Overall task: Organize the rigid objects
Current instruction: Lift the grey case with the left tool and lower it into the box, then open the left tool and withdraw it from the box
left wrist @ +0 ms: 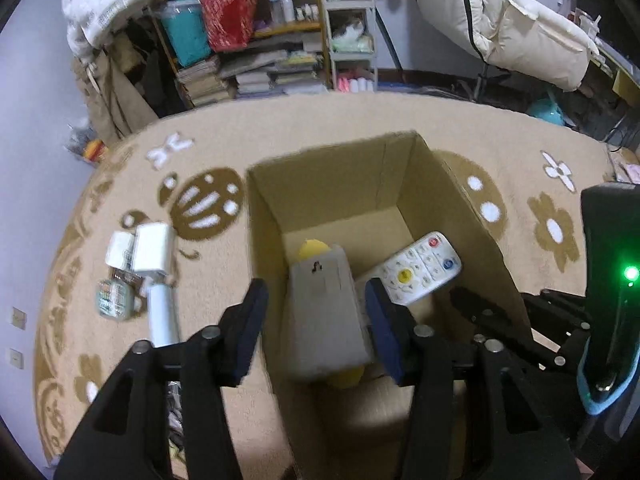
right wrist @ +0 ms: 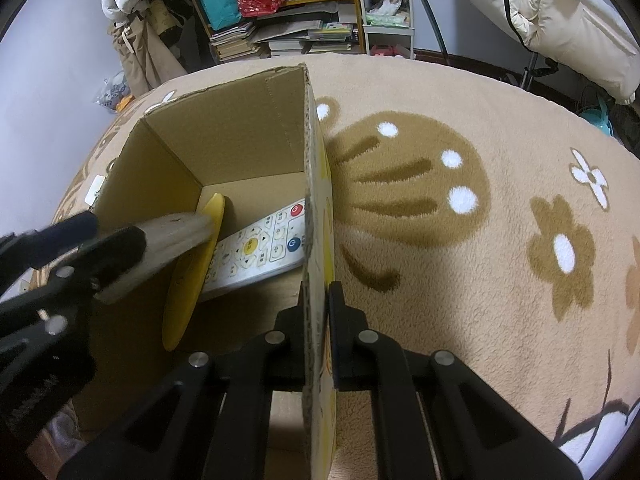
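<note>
An open cardboard box point(left wrist: 340, 184) stands on the rug. On its floor lies a white remote point(left wrist: 420, 268) with coloured buttons, also in the right wrist view point(right wrist: 260, 248). A blurred grey block point(left wrist: 324, 312) leans on a flat yellow disc point(right wrist: 188, 280) standing on edge inside the box. My left gripper point(left wrist: 316, 320) is open around the block, with a gap showing at its left finger point(left wrist: 252, 320), which is by the box's left wall. My right gripper point(right wrist: 318, 304) is shut on the box's right wall point(right wrist: 316, 200), one finger inside and one outside.
Left of the box on the rug lie white packets point(left wrist: 152, 248), a white tube point(left wrist: 162, 312) and a small pale pack point(left wrist: 114, 296). Beyond the rug stand a cluttered bookshelf point(left wrist: 248, 60), a white cart point(left wrist: 352, 40) and a chair point(left wrist: 532, 40) draped in cream padding.
</note>
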Demonstrator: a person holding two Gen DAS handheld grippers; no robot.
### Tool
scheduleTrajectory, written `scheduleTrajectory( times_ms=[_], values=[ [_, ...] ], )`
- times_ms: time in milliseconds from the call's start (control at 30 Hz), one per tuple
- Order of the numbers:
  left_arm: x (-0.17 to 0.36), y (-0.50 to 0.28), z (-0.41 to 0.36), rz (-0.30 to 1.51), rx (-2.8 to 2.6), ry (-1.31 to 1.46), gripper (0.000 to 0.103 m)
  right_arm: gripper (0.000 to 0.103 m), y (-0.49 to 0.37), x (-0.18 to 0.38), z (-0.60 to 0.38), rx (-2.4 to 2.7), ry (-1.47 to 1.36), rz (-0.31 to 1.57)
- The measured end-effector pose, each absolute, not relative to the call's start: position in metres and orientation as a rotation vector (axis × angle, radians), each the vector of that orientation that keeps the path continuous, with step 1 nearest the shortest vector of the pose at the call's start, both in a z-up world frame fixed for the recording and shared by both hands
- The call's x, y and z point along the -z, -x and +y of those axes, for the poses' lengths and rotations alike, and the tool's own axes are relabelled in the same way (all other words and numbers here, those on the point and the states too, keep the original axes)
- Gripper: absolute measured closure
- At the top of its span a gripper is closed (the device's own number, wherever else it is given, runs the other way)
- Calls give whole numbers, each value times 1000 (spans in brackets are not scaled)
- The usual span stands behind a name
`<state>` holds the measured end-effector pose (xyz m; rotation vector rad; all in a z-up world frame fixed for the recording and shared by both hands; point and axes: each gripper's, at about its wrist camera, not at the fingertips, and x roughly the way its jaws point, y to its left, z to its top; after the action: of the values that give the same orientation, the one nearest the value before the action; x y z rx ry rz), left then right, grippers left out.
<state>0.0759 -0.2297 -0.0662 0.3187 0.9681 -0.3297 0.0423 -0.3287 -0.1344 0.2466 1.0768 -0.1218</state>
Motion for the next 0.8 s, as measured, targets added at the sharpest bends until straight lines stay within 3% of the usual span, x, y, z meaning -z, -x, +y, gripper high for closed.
scheduleTrajectory(
  times_ms=[167, 300, 400, 533, 800],
  values=[
    [46, -73, -222, 917, 324, -319, 42, 94, -42, 135, -329, 122, -246, 1077],
    [32, -74, -204, 890, 309, -300, 24, 94, -43, 135, -328, 121, -247, 1077],
    [29, -75, -187, 888, 280, -317, 19, 94, -43, 134, -329, 121, -246, 1077],
    [28, -75, -162, 885, 240, -344, 5, 94, -43, 134, -330, 121, -248, 1077],
    [37, -89, -111, 921, 130, -336, 4, 94, -43, 134, -330, 120, -247, 1077]
  ],
)
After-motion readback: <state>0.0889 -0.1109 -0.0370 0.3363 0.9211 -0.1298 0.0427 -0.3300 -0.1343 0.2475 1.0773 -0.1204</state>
